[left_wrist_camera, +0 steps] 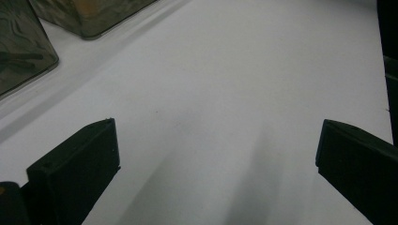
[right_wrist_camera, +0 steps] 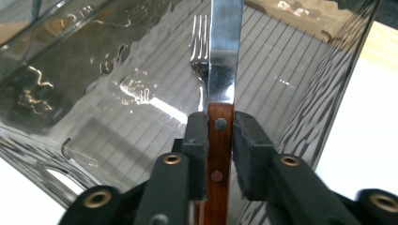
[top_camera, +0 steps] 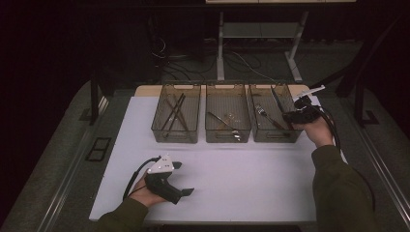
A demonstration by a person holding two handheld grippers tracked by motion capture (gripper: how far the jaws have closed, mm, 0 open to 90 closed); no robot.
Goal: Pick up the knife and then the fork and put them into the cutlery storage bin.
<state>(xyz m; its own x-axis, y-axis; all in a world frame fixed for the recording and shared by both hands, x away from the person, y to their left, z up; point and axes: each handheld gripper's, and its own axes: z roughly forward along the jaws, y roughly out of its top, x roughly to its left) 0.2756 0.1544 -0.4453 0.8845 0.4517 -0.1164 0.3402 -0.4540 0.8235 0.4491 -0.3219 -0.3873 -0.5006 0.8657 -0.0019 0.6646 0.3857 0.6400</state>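
Bins (top_camera: 227, 133): 3 in a row on the white table (top_camera: 232, 174). R gripper (right_wrist_camera: 220, 131) jaws clamp 1 knife (right_wrist_camera: 224, 70) by its wood handle over the rightmost bin, 1 fork (right_wrist_camera: 201, 56) just beside the blade. L gripper (left_wrist_camera: 216, 154) rests near the front edge, jaws wide apart, holding nothing.

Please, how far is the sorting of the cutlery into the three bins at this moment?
Done: left bin and middle bin hold utensils, and a fork lies in the right bin. In hand: right gripper grips a wooden-handled knife over that bin. Left: releasing it; left gripper rests open.
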